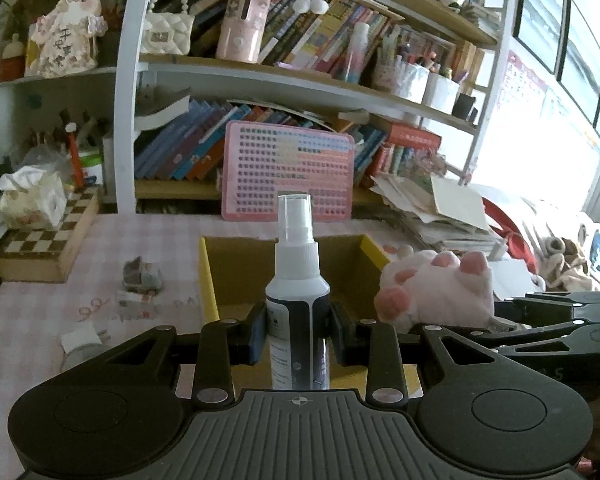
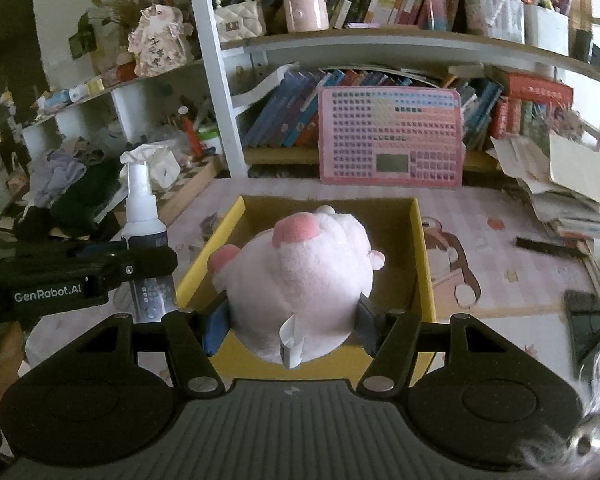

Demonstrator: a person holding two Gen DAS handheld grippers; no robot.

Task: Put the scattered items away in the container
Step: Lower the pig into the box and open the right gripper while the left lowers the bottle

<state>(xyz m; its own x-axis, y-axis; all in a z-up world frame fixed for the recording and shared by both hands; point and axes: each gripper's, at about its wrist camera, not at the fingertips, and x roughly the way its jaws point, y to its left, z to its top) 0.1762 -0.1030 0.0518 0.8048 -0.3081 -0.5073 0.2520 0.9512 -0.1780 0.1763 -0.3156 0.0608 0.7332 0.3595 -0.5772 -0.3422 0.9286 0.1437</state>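
Left gripper point(image 1: 298, 332) is clamped on the spray bottle point(image 1: 298, 280), pads on its lower body, bottle upright with the cap at 12 o'clock. Right gripper point(image 2: 292, 320) is clamped on the pink plush paw point(image 2: 300, 276), pads pressed into both flanks, a white tag hanging from its near end.

Container: open yellow-rimmed cardboard box point(image 2: 424, 264) on the checked tablecloth point(image 1: 40, 320). In the right wrist view the plush is over the box's near half and the near wall is hidden under it. In the left wrist view the bottle sits in line with the box opening, with the plush at 3 o'clock, just beside the box's right rim.

Clearances:
- Box interior looks empty where visible; the far wall and both side walls are unobstructed.
- The two grippers are close together: in the right wrist view, the left one sits at 9 o'clock, just outside the box's left rim.
- Pink keyboard-like panel point(image 2: 390, 136) leans on the bookshelf point(image 2: 380, 46) at 12 o'clock, near the box's far edge.
- Left of the box: small toy car point(image 1: 142, 276) and paper scraps, apart from the rim.
- Chessboard box point(image 1: 48, 248) with a tissue pack on top at 10 o'clock, well apart.
- Paper stack point(image 2: 560, 184) at 2 o'clock, clear of the right wall.
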